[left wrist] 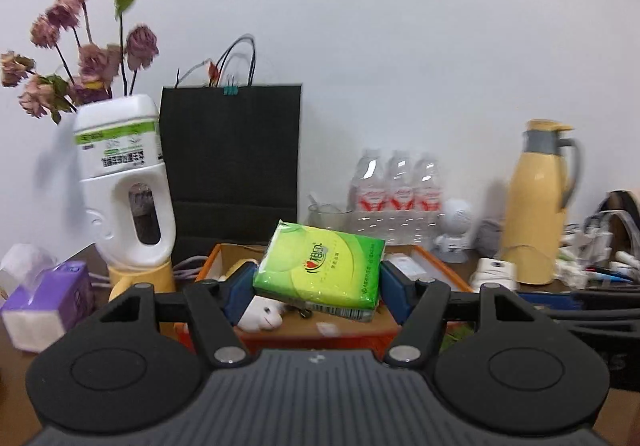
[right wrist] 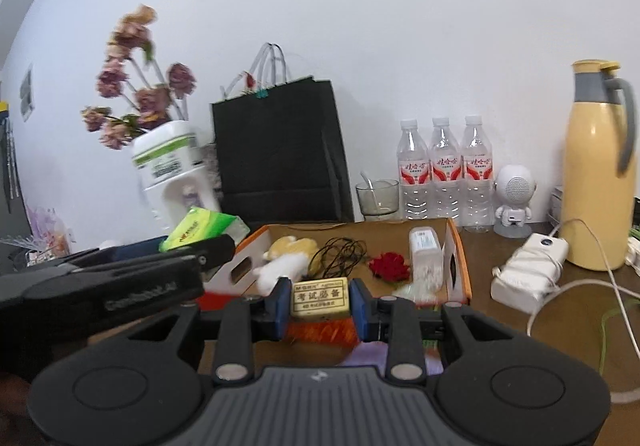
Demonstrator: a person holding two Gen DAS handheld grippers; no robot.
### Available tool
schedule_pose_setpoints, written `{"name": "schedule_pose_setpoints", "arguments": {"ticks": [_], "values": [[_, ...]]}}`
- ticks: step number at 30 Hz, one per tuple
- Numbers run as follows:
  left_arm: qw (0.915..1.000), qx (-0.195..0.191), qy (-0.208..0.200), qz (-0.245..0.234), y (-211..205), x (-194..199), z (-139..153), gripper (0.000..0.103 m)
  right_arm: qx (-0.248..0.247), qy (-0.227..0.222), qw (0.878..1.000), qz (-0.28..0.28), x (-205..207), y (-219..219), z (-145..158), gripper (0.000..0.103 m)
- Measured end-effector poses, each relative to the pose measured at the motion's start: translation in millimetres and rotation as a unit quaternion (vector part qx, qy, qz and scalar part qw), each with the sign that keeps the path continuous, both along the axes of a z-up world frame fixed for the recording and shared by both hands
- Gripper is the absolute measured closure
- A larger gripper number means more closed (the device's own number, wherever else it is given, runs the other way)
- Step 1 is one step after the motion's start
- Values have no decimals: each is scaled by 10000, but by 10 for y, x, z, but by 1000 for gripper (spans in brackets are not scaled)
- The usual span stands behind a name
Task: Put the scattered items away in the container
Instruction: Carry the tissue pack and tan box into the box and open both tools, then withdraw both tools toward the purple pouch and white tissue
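My left gripper (left wrist: 318,282) is shut on a green tissue pack (left wrist: 320,270), held tilted above the orange-rimmed cardboard box (left wrist: 208,262). In the right wrist view the same green tissue pack (right wrist: 204,230) and the left gripper (right wrist: 188,250) hang over the box's left end. My right gripper (right wrist: 320,304) is shut on a beige eraser (right wrist: 320,298) with black print, just before the box's (right wrist: 464,270) near edge. Inside lie a plush toy (right wrist: 284,258), a black cord (right wrist: 340,254), a red rose (right wrist: 390,266) and a white carton (right wrist: 426,254).
Behind the box stand a black paper bag (right wrist: 280,157), a white jug with dried flowers (left wrist: 124,181), three water bottles (right wrist: 444,169), a glass bowl (right wrist: 378,195) and a yellow thermos (right wrist: 598,173). A purple tissue box (left wrist: 48,302) is left; a white charger with cable (right wrist: 528,270) is right.
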State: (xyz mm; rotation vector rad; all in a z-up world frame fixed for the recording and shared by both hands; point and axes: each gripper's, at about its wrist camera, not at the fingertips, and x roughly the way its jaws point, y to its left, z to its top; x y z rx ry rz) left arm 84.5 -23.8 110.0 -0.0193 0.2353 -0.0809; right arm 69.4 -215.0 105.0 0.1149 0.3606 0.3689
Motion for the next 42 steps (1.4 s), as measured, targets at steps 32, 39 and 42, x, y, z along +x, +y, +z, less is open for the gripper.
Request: {"name": "schedule_pose_setpoints", "arguments": {"ticks": [32, 39, 42], "values": [[9071, -450, 4184, 97, -122, 2456, -257, 5, -385, 3289, 9432, -273, 2680, -156, -147, 38], [9060, 233, 4209, 376, 50, 2270, -90, 0, -486, 3800, 9233, -253, 2662, -93, -59, 27], [9040, 278, 4238, 497, 128, 2221, -81, 0, -627, 3910, 9179, -258, 2605, -21, -101, 26]]}}
